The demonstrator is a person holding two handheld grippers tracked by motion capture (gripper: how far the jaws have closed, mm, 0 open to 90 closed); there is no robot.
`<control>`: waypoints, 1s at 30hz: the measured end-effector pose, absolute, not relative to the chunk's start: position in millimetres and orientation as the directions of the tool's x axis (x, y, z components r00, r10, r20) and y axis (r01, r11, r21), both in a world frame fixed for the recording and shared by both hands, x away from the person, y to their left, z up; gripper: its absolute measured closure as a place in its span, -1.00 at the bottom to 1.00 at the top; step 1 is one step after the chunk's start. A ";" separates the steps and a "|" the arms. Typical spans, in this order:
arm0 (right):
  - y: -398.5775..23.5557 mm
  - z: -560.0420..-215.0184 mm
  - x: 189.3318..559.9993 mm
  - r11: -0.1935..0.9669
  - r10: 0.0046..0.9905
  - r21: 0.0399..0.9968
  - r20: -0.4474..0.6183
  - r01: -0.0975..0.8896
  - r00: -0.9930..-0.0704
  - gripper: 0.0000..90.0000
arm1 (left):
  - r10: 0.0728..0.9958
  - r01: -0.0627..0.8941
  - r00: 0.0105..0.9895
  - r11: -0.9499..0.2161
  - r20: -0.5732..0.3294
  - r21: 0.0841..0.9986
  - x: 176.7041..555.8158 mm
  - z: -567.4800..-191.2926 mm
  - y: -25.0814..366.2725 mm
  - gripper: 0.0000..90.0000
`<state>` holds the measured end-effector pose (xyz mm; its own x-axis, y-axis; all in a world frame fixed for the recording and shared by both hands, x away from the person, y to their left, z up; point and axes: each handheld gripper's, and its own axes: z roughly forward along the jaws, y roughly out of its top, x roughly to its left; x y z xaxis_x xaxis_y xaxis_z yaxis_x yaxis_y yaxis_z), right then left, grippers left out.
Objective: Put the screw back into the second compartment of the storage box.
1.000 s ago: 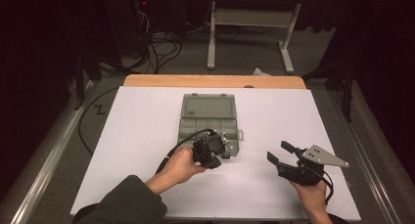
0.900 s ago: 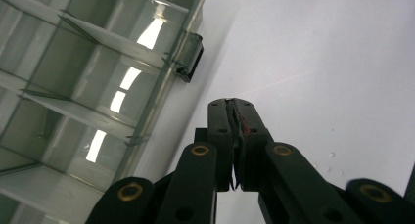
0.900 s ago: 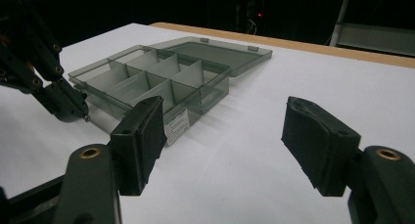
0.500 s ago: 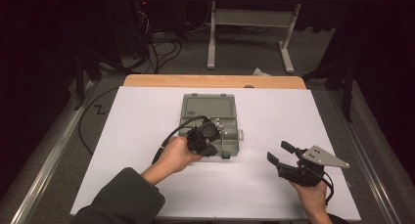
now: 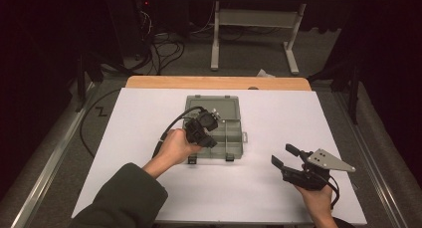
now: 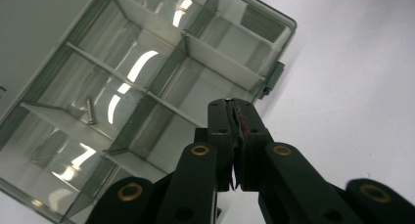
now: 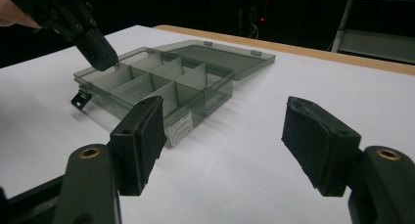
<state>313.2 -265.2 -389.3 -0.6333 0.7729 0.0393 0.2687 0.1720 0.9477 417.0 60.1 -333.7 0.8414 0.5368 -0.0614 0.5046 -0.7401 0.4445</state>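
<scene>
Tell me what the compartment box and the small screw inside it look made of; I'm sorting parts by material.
The compartment box looks like smoky translucent plastic with a glossy finish: the white table shows through its walls, and light glints off the dividers. The screw looks like metal, silvery and threaded, though it is too small to be sure.

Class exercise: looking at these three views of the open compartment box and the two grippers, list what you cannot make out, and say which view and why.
- Whether the left gripper pinches anything: left gripper view, shut pads hide it; high view, too small.
- Screw detail: left gripper view, glare.
- Box label text: right gripper view, too small.
- Near compartments: left gripper view, cut off by the edge.
</scene>
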 end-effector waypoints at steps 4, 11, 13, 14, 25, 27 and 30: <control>-265.4 -389.1 312.9 0.171 0.773 0.948 0.039 0.267 -0.633 -0.25 | 0.556 0.521 0.829 -0.726 -0.063 0.449 423.2 -332.0 64.2 0.94; -265.4 -389.0 312.8 0.171 0.772 0.949 0.038 0.265 -0.635 -0.25 | 0.591 0.568 0.799 -0.683 -0.110 0.459 436.8 -331.9 74.1 0.94; -265.3 -389.1 313.0 0.169 0.771 0.949 0.042 0.268 -0.636 -0.25 | 0.603 0.582 0.789 -0.670 -0.119 0.461 440.5 -331.0 76.8 0.94; -265.2 -389.1 313.0 0.169 0.770 0.949 0.042 0.268 -0.637 -0.25 | 0.610 0.589 0.783 -0.665 -0.120 0.460 441.6 -330.9 77.4 0.94; -265.2 -389.0 313.6 0.170 0.767 0.950 0.039 0.262 -0.641 -0.25 | 0.633 0.606 0.766 -0.657 -0.109 0.448 454.3 -333.5 79.4 0.94; -265.2 -388.8 313.4 0.169 0.767 0.950 0.042 0.264 -0.640 -0.25 | 0.645 0.617 0.756 -0.643 -0.113 0.454 456.6 -334.9 80.7 0.93; -265.2 -388.9 313.6 0.170 0.766 0.950 0.040 0.263 -0.642 -0.25 | 0.656 0.630 0.743 -0.617 -0.135 0.471 459.8 -334.9 83.9 0.93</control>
